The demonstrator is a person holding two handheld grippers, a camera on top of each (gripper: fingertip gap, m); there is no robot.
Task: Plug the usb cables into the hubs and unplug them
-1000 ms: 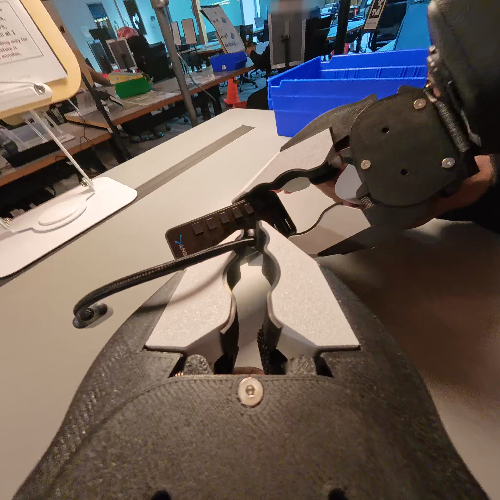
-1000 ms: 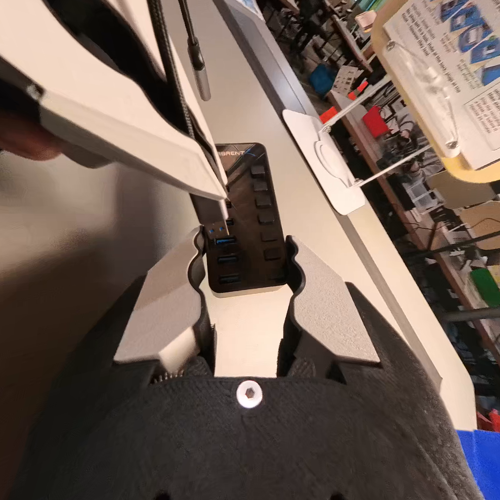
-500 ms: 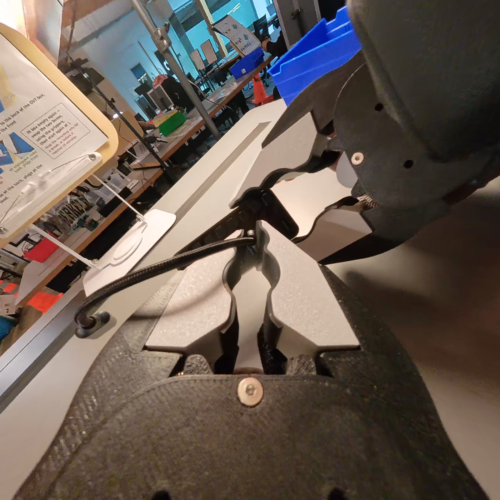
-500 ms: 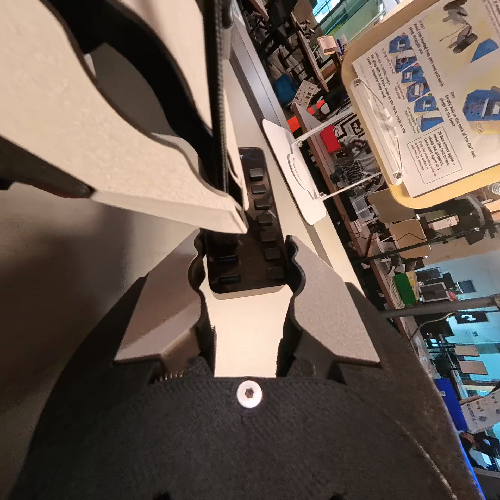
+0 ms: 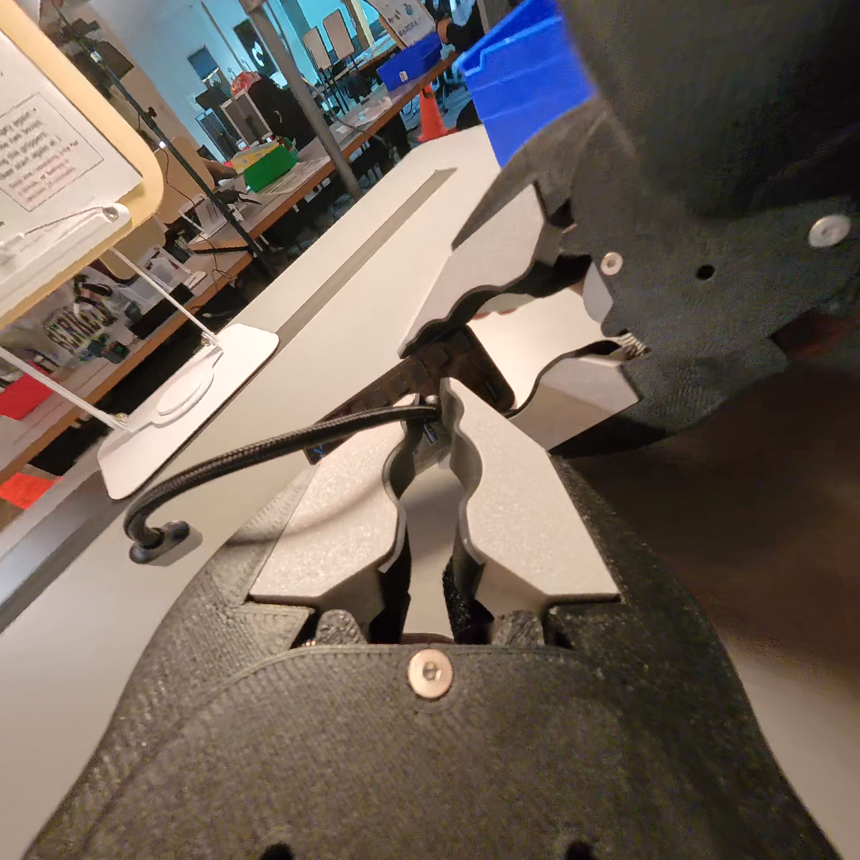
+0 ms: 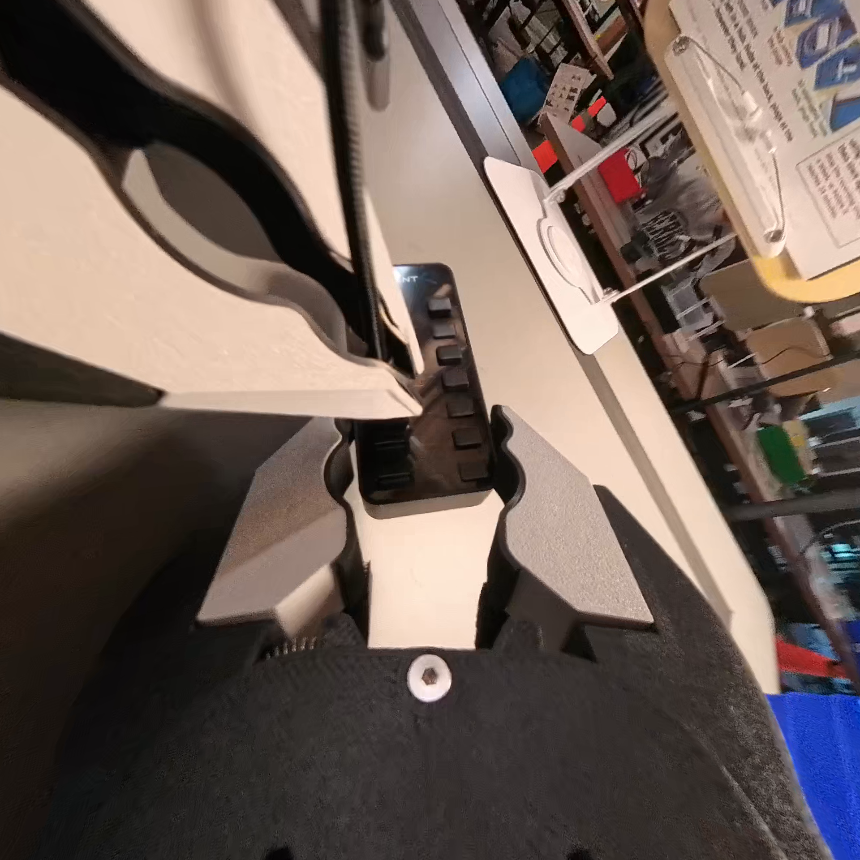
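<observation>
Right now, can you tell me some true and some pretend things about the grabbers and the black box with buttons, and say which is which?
1. The right gripper has its fingers on both sides of the black hub. True.
2. The left gripper is shut on a braided black cable. True.
3. The hub hangs in the air above the table. False: it lies flat on the table.
4. The blue bin sits between the two grippers. False: it stands farther back on the table.
</observation>
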